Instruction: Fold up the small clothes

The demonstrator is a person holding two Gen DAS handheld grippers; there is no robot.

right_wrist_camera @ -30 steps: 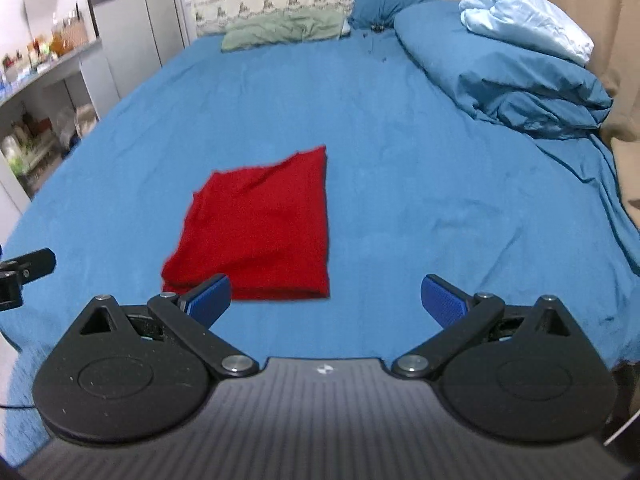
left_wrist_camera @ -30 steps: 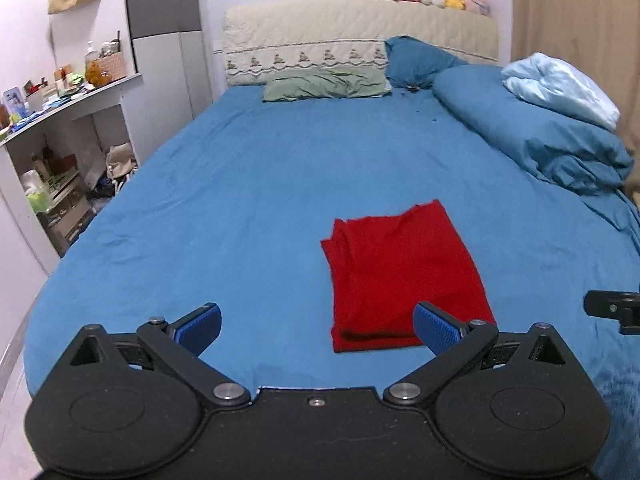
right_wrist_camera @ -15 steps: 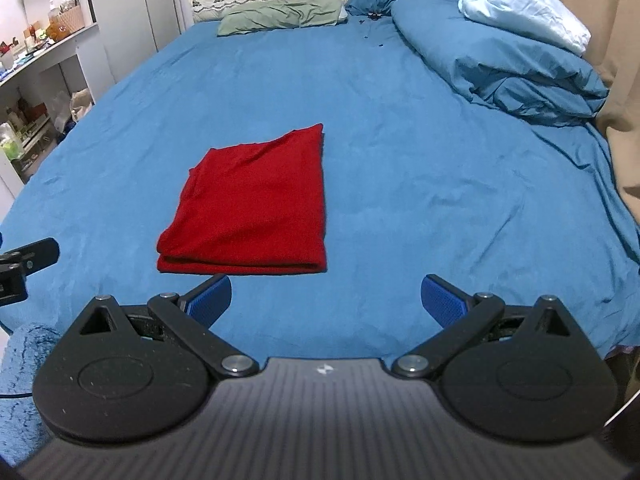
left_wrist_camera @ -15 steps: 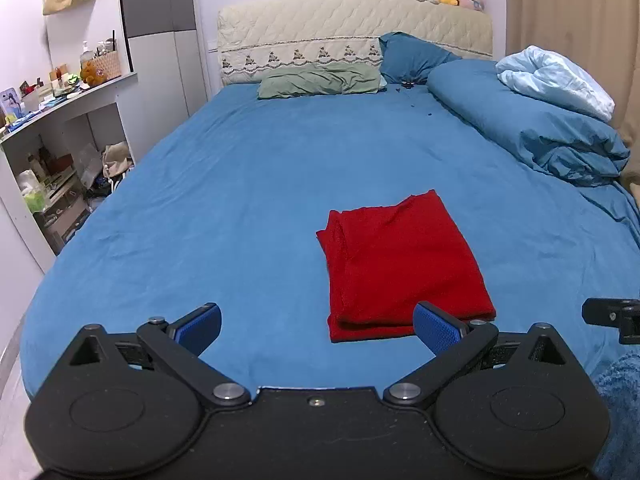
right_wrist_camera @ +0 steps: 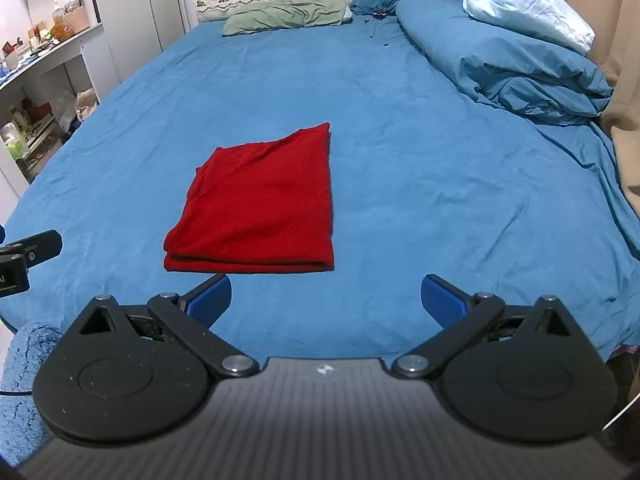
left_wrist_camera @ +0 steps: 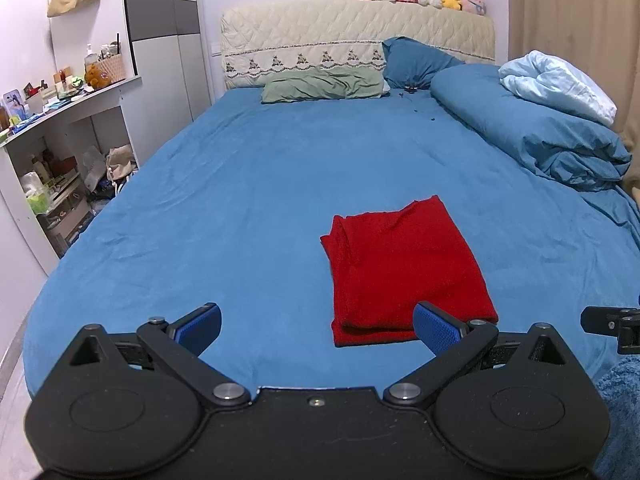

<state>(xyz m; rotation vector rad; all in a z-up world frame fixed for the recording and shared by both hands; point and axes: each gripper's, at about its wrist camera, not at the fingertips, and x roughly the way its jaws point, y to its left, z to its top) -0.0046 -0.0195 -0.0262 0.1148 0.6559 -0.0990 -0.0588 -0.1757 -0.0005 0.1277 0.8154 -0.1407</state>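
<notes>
A red garment (left_wrist_camera: 404, 268) lies folded into a neat rectangle on the blue bed sheet (left_wrist_camera: 248, 200); it also shows in the right wrist view (right_wrist_camera: 264, 204). My left gripper (left_wrist_camera: 318, 326) is open and empty, held back from the garment's near edge, its right pad overlapping the near right corner in view. My right gripper (right_wrist_camera: 326, 300) is open and empty, just short of the garment's near edge. Neither touches the cloth.
A rolled blue duvet (left_wrist_camera: 536, 140) with a pale blue blanket (left_wrist_camera: 560, 88) lies along the right side. Green (left_wrist_camera: 320, 86) and blue pillows sit at the headboard. Cluttered shelves (left_wrist_camera: 52, 152) stand left of the bed. A blue fuzzy sleeve (right_wrist_camera: 20, 380) shows at lower left.
Both grippers have pulled back and risen from the folded garment, which now sits farther ahead in both views. The garment itself has stayed put.
</notes>
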